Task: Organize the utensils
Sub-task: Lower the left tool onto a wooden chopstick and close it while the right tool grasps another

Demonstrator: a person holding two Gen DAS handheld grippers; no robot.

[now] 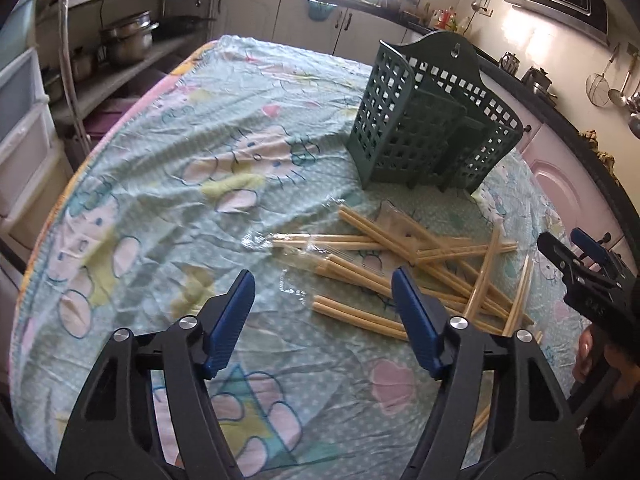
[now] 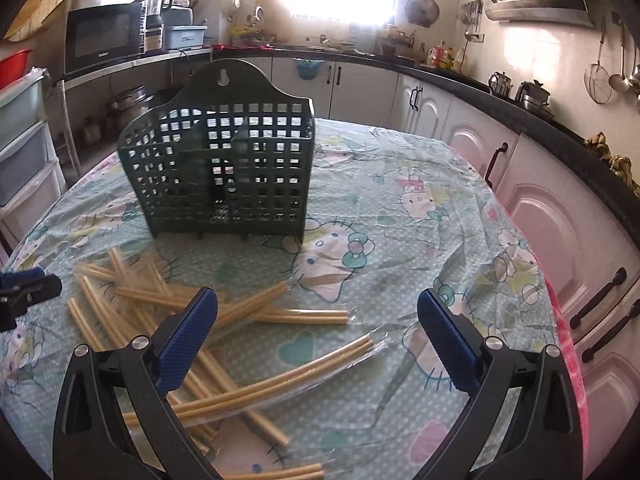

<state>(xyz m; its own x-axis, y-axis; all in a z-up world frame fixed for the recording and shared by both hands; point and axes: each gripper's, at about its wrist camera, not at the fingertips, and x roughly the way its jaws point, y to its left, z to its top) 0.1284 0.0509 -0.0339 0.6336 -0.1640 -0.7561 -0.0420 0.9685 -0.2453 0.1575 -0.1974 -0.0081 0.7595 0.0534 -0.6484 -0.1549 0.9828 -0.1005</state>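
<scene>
From the left wrist, one dark green plastic lattice caddy [image 1: 432, 128] stands upright on a wrinkled cartoon-print tablecloth [image 1: 168, 184] behind a loose heap of pale chopstick pairs [image 1: 404, 264] in clear sleeves, too tangled to count, the left gripper [image 1: 323, 292] partly open and empty, while from the right wrist the right gripper [image 2: 318, 312] gapes wide, empty, above those chopsticks, the caddy beyond.

Chopsticks [image 2: 248, 312] before green basket [image 2: 224, 168]

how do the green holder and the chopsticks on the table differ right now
The green holder stands upright; the chopsticks lie flat in a scattered, crisscrossed pile. The green holder is one dark perforated box; the chopsticks are many thin pale sticks, some in clear wrapping. Both rest on the patterned tablecloth, with neither gripper touching them.
</scene>
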